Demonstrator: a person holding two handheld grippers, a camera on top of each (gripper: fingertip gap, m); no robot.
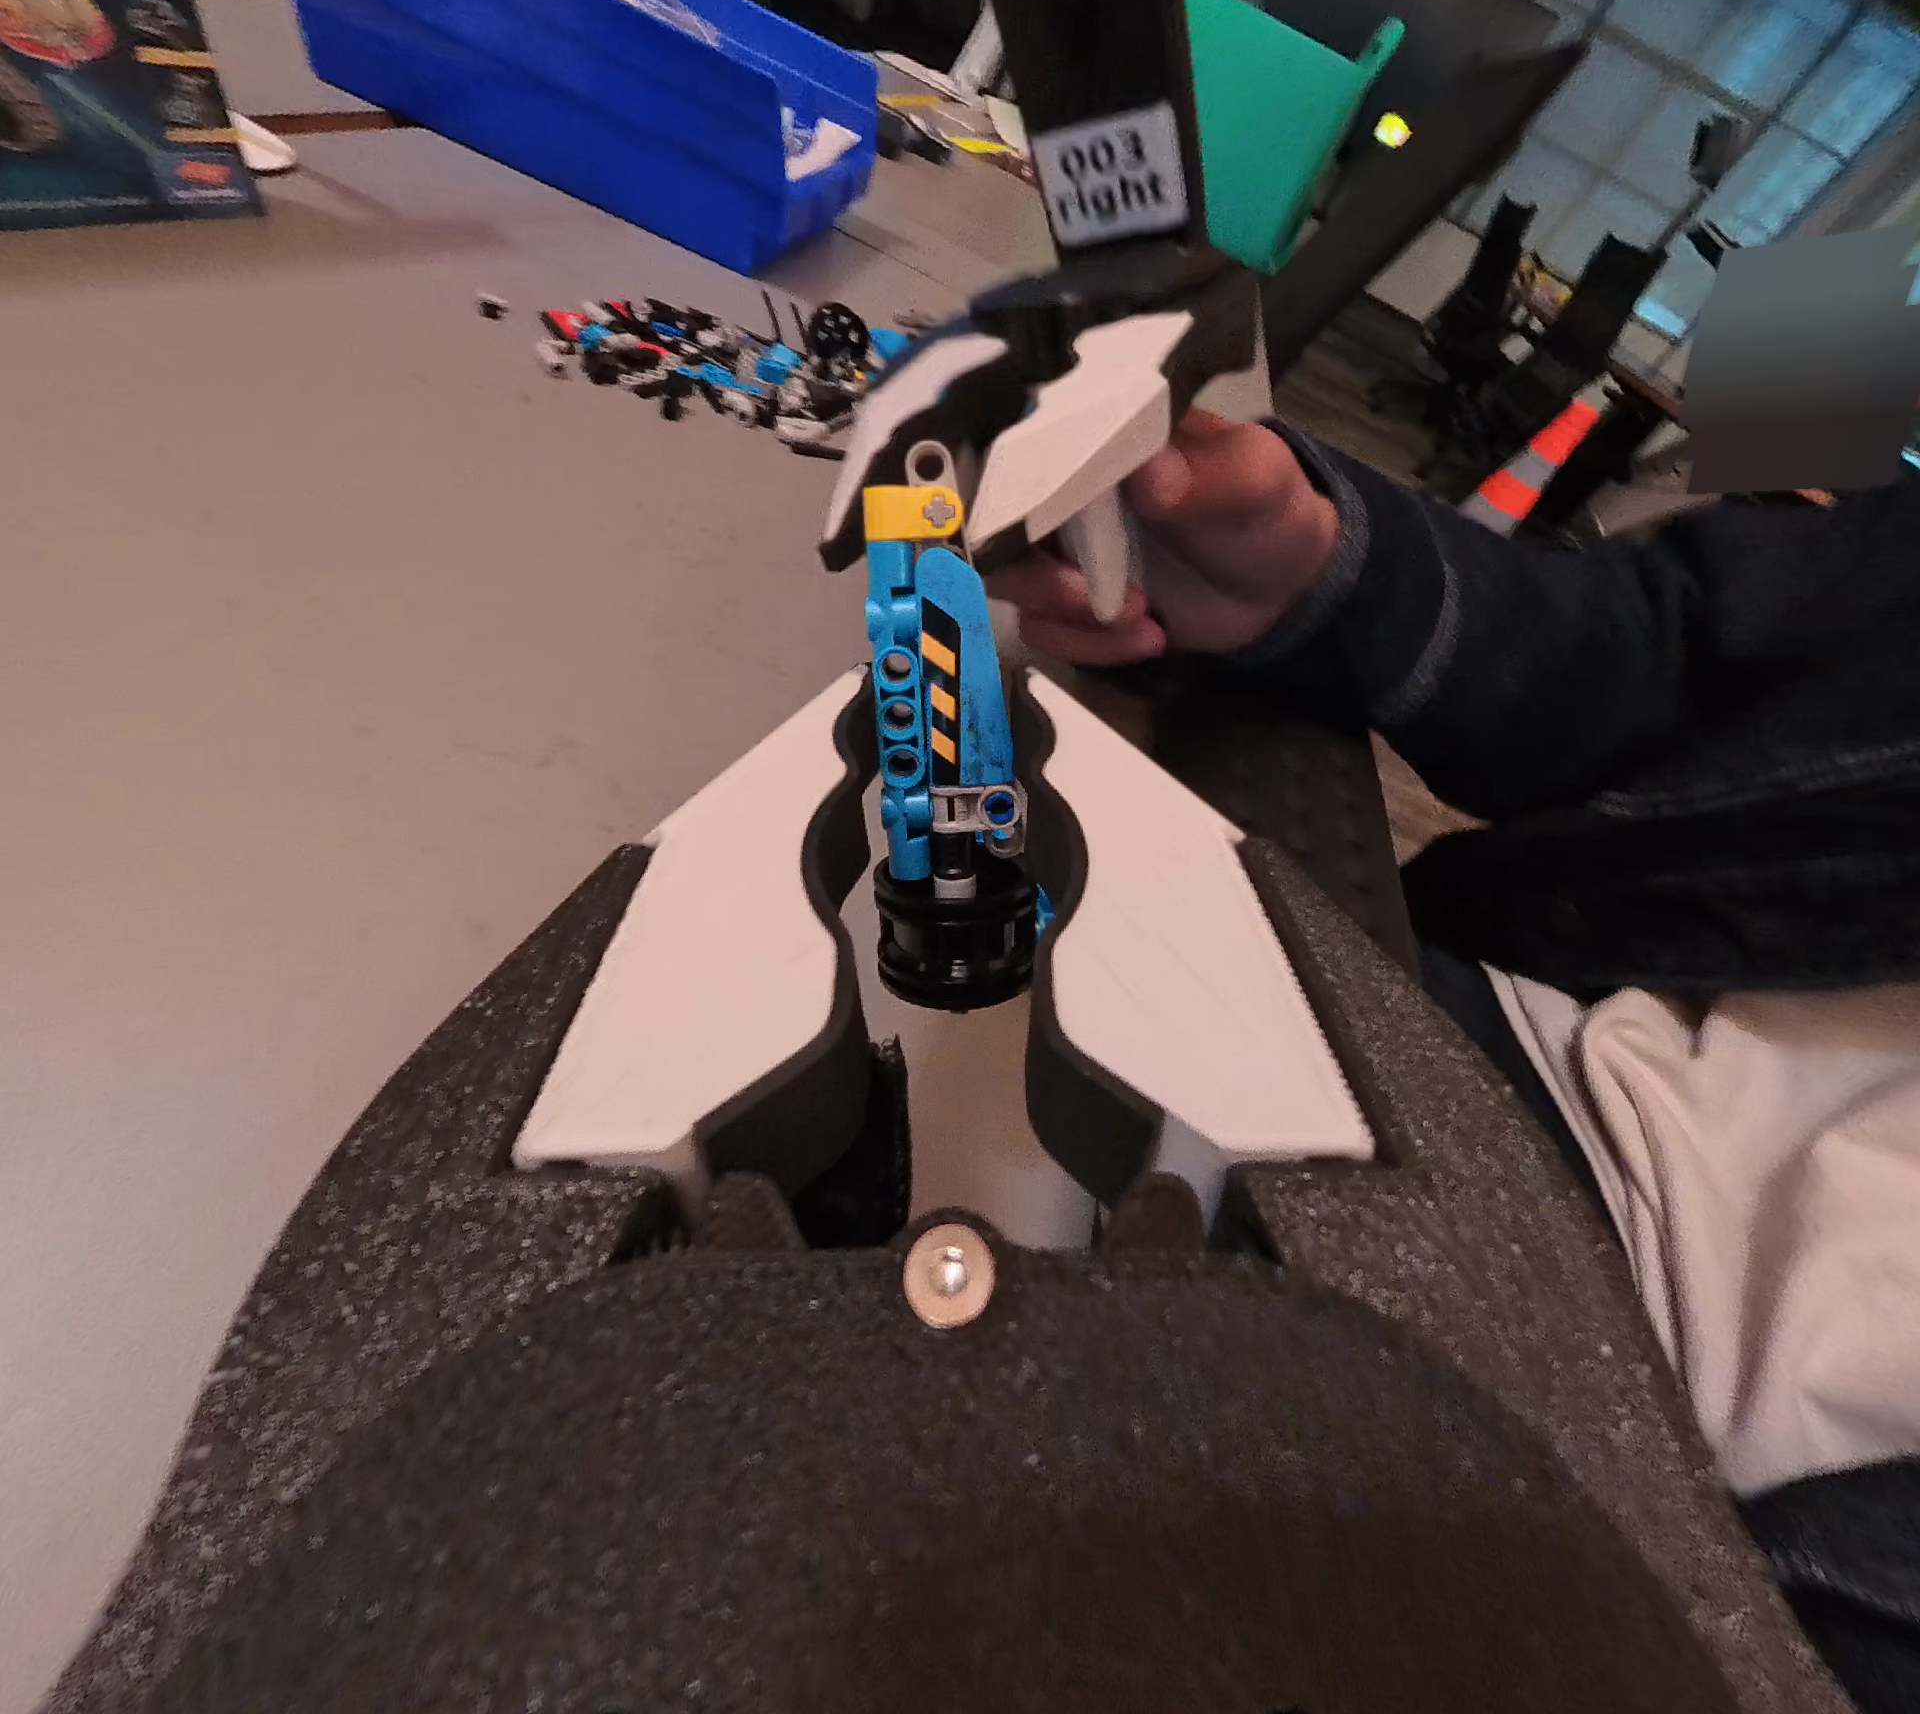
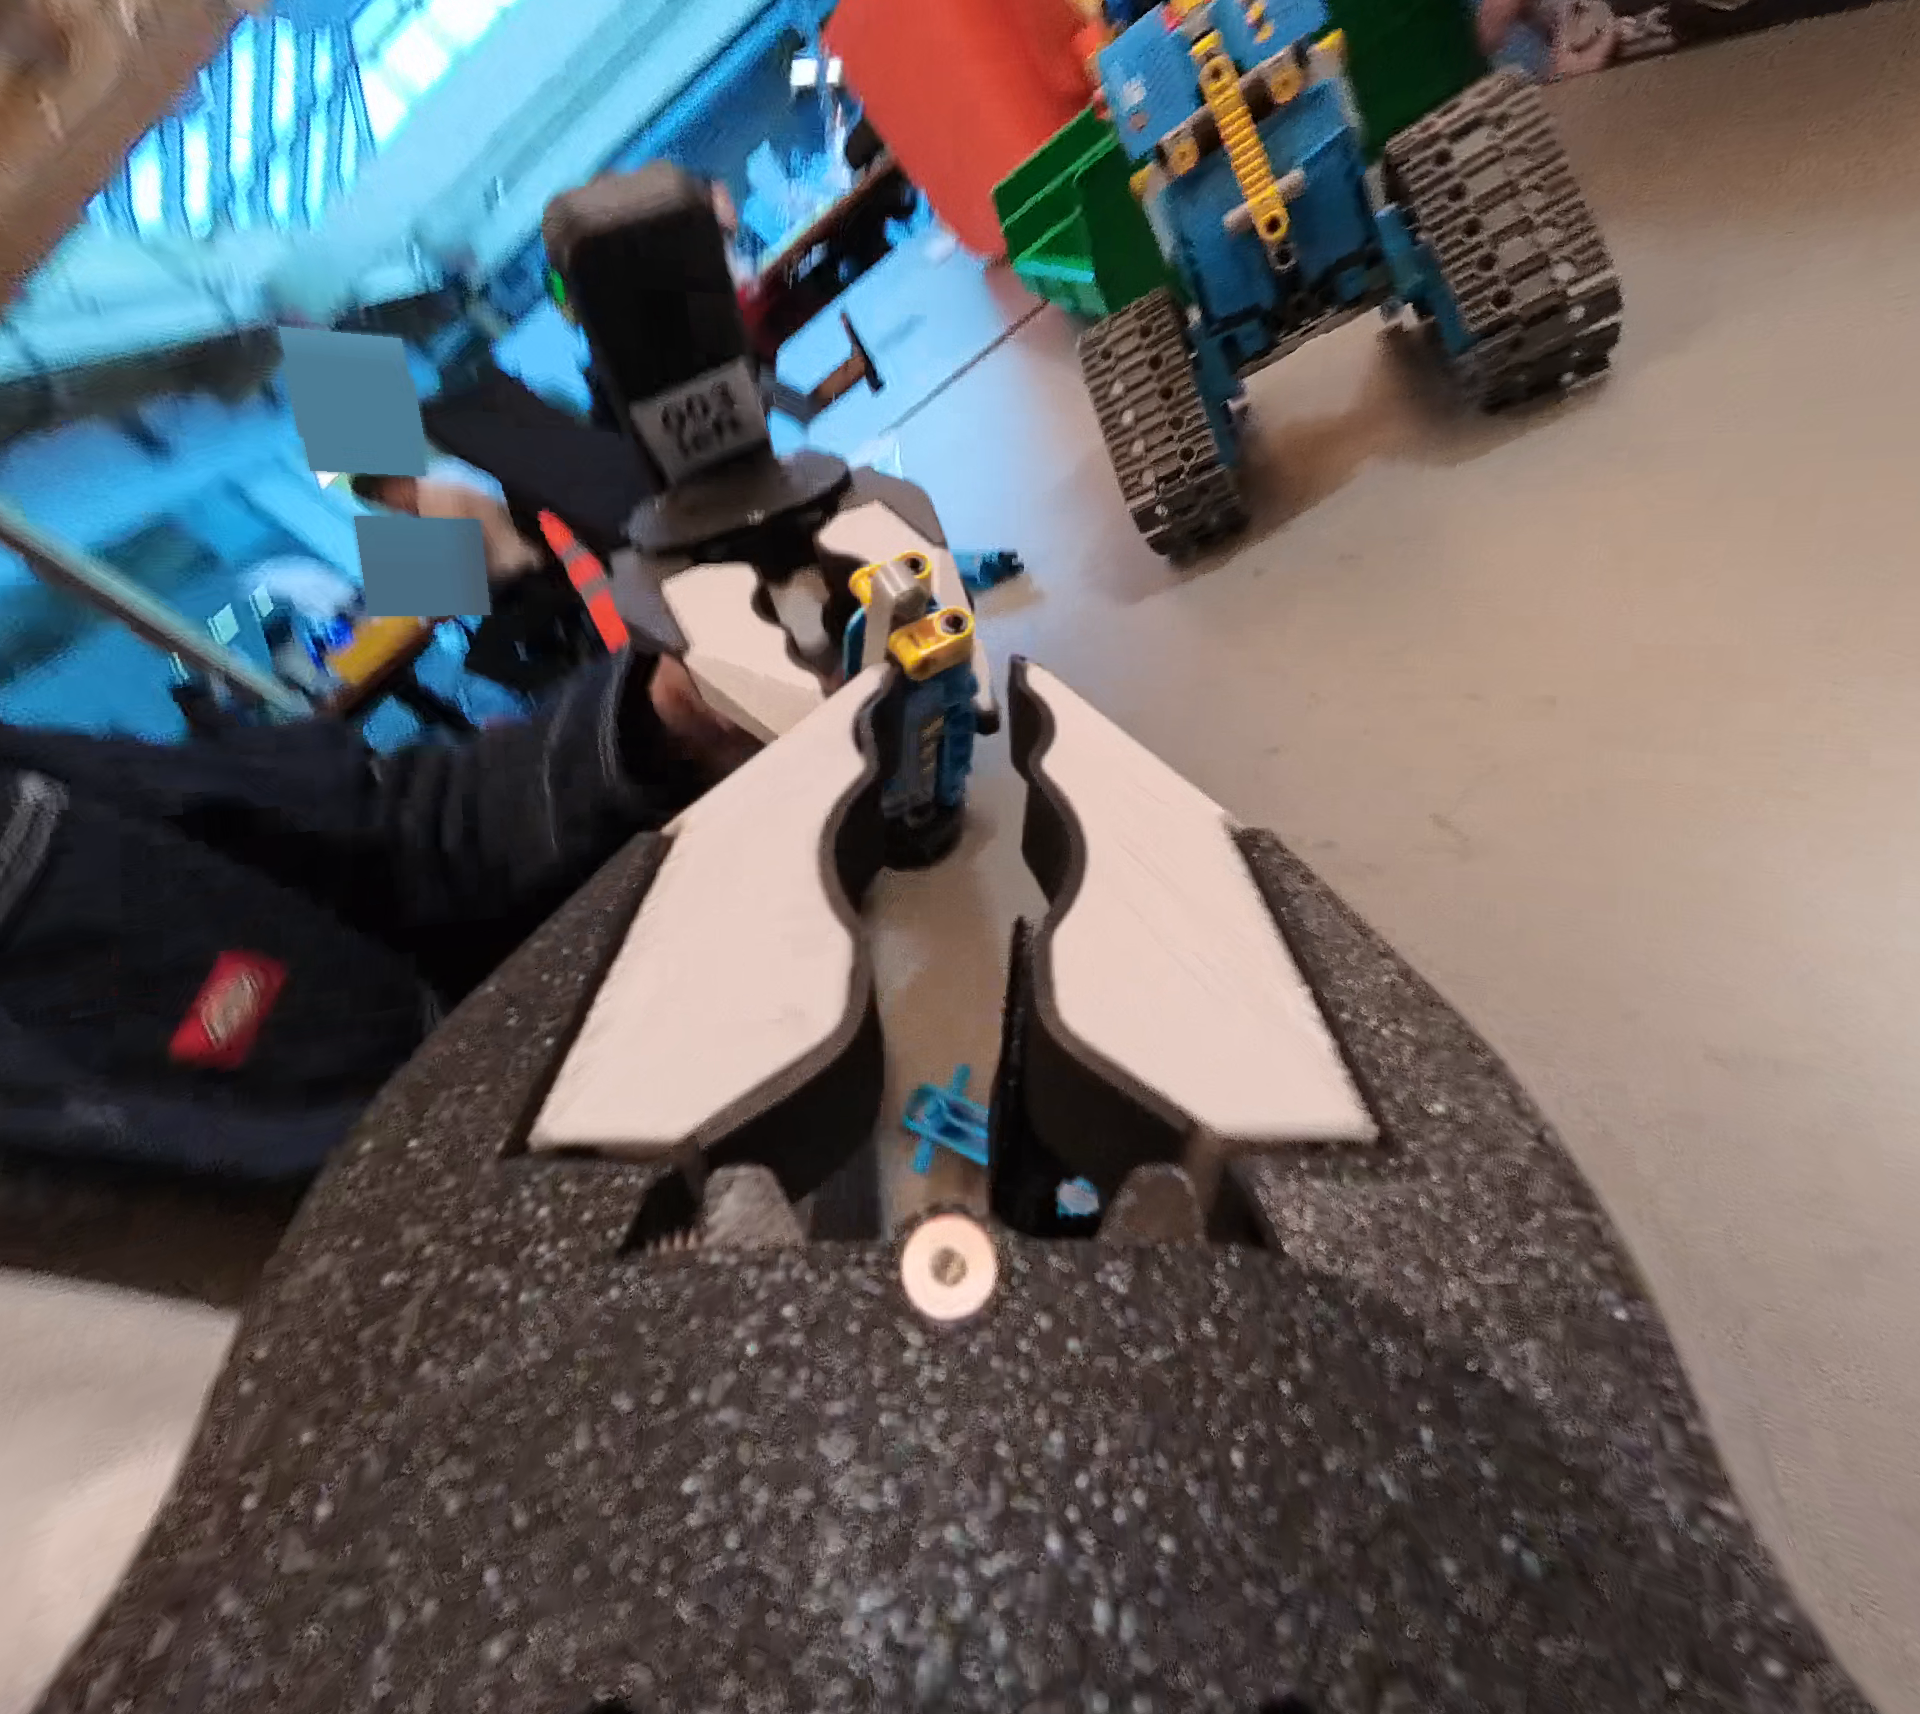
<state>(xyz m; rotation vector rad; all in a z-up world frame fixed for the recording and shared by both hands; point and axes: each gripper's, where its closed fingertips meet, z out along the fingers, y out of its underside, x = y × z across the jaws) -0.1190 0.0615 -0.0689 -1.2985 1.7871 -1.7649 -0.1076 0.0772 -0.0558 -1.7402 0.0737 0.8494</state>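
Blue brick assembly [image 1: 935, 729], yellow-capped, between both hand-held grippers

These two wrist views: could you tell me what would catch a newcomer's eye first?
A slim blue toy-brick assembly with yellow connectors stands between the left gripper fingers, the right gripper at its top. On the grey table behind stands a blue tracked brick vehicle; a long blue plastic bin lies beyond loose pieces.
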